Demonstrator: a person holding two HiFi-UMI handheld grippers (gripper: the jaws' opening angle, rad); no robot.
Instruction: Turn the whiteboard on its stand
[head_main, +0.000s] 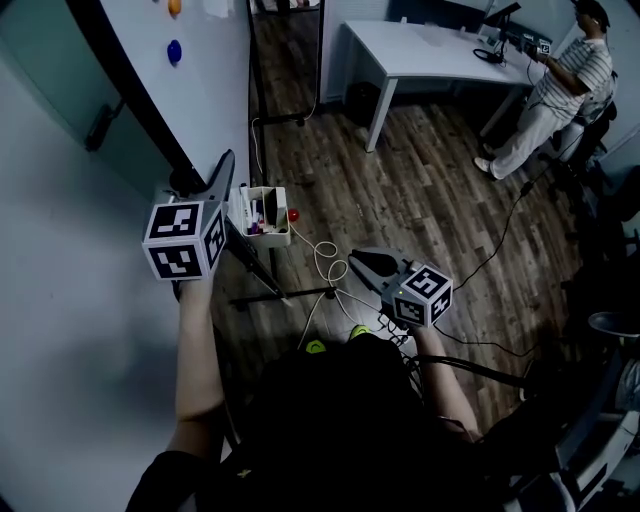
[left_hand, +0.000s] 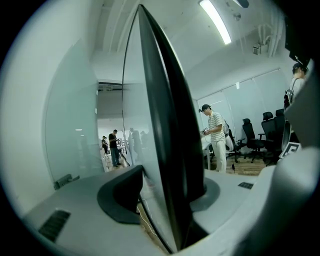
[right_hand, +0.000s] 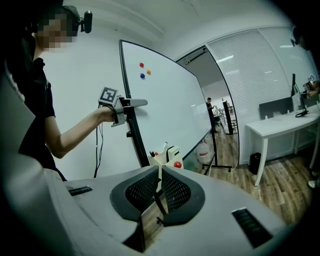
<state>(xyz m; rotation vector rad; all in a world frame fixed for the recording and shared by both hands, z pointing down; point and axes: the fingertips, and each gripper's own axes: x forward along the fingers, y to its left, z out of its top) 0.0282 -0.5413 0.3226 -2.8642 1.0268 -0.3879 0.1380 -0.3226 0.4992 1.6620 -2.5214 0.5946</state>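
Left gripper view shows the left gripper (left_hand: 167, 195) straddling the black-framed edge of the large white whiteboard (left_hand: 165, 120). Its jaws are set wide with a pad against each side, so it appears clamped on the frame. The right gripper (right_hand: 159, 172) hangs free, well apart from the board, jaws almost together on nothing.

The step in hand looks like the grip taken before the swing. The next move probably calls for carrying that edge sideways in an arc about the pivot, keeping the clamp firm and the black metal stand (head_main: 285, 296) planted on the floor.

The whiteboard stands upright at the person's left. Its face carries small round magnets (right_hand: 142, 76) in red, orange and blue, and a small white box of markers (head_main: 262, 212) sits near its lower edge.
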